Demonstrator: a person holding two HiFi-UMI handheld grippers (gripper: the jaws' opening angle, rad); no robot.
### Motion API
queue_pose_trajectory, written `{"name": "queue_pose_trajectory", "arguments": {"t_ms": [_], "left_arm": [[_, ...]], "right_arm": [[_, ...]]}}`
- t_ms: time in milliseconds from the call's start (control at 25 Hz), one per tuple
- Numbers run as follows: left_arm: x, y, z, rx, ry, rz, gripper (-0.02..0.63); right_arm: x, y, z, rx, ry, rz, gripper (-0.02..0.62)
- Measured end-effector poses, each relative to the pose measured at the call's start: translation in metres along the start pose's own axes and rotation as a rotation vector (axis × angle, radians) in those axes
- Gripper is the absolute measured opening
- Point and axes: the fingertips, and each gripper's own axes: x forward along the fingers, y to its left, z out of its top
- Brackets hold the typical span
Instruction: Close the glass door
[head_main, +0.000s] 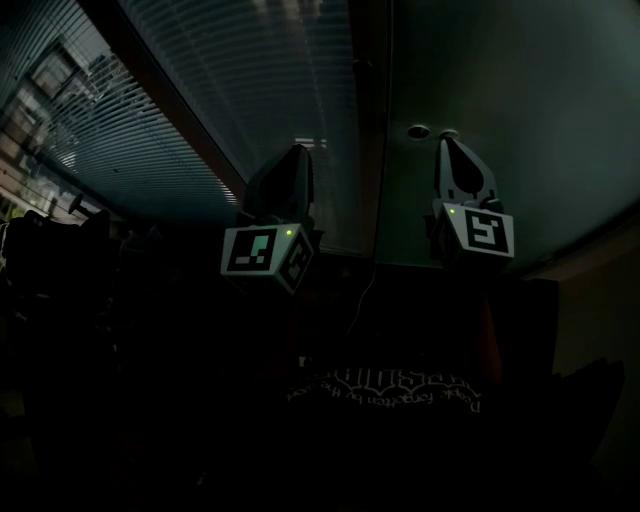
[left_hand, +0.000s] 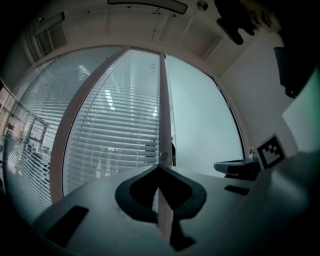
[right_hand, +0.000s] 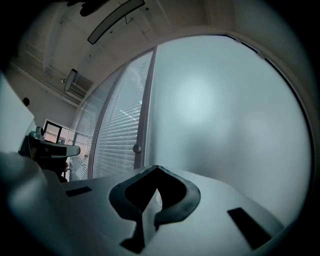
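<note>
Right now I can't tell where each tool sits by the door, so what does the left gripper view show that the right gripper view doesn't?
Only the left gripper view: the right hand-held gripper and its marker cube, at the right edge. Only the right gripper view: the left hand-held gripper, at the left edge. Both: the frame post with its round knob, slatted blinds left of it, frosted glass right of it, and each camera's own jaws closed on nothing.

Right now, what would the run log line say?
left gripper: shut, empty | right gripper: shut, empty | glass door: ahead of both grippers
</note>
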Motion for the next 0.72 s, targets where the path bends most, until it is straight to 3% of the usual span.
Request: {"name": "queue_pose_trajectory", "arguments": {"t_ms": [480,720], "left_arm": [[0.002,0.015,-0.012,0.019,0.014,0.039,-0.005],[0.006,0.012,-0.012,0.03,0.005,0.021,-0.005]], "right_arm": [[-0.005,-0.006,0.006,-0.04,-0.027,-0.03,0.002],[-0.005,-0.01,0.006,-0.03,-0.025,-0.036,0.002]]}}
